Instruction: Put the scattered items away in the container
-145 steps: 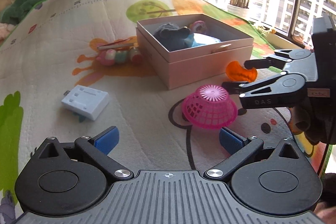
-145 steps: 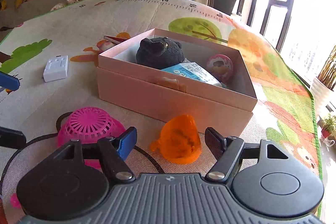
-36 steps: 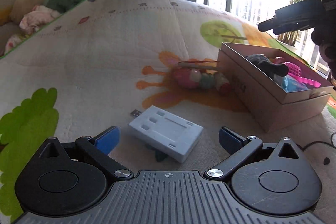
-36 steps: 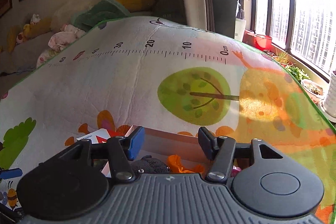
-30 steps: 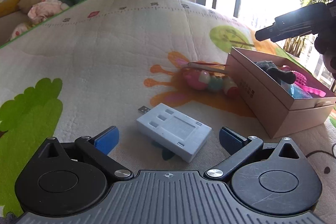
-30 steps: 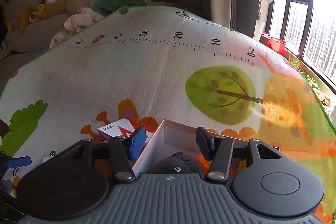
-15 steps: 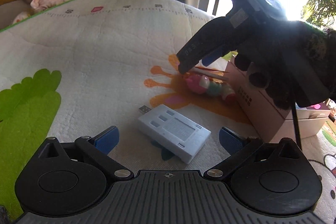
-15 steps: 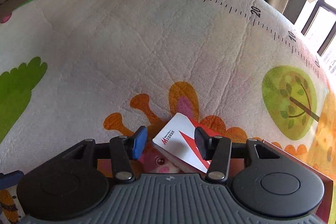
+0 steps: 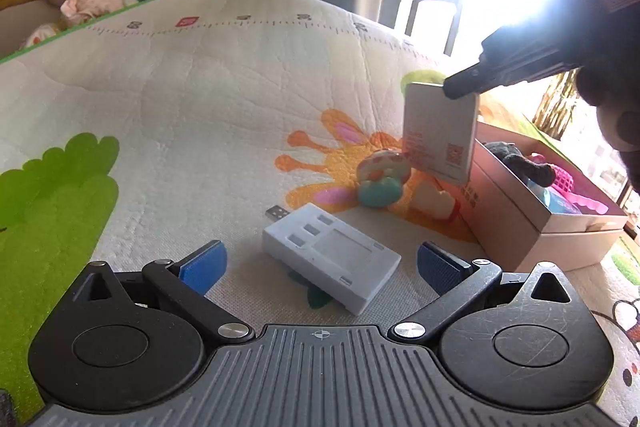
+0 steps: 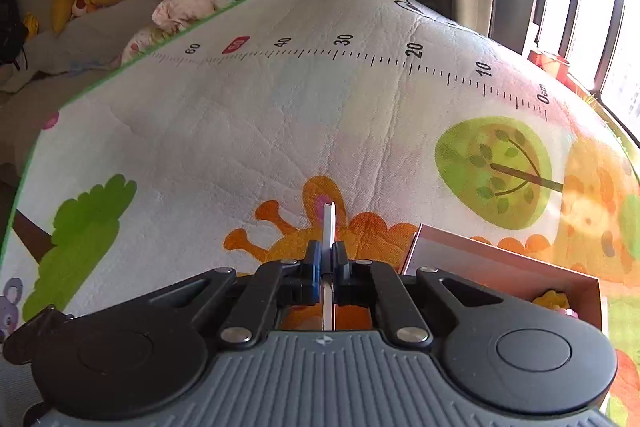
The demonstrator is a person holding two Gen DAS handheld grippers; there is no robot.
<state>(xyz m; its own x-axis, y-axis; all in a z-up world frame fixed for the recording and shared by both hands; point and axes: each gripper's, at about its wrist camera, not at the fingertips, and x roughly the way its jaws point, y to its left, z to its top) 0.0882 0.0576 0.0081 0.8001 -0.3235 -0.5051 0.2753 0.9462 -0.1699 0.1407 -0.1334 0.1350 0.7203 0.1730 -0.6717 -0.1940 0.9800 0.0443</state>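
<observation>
Left wrist view: left claw (image 9: 320, 259) gapes wide, empty, low over the white adapter (image 9: 332, 259) lying left of the pink box (image 9: 520, 227). Right claw (image 9: 460, 87) dangles a white card (image 9: 440, 135) just left of the box.

Right wrist view: claw (image 10: 328, 259) pinches the card (image 10: 329, 227) edge-on, box (image 10: 500, 263) lower right. Step: carrying. Next, probably, swing over the box and release.

The right tongs (image 10: 328, 259) have just closed, and their pads pinch a thin white card (image 10: 329, 223) seen edge-on, pointing toward twelve o'clock. Below lies the play mat (image 10: 260, 131) with its printed ruler. At four o'clock sits a corner of the pink box (image 10: 500, 259).
</observation>
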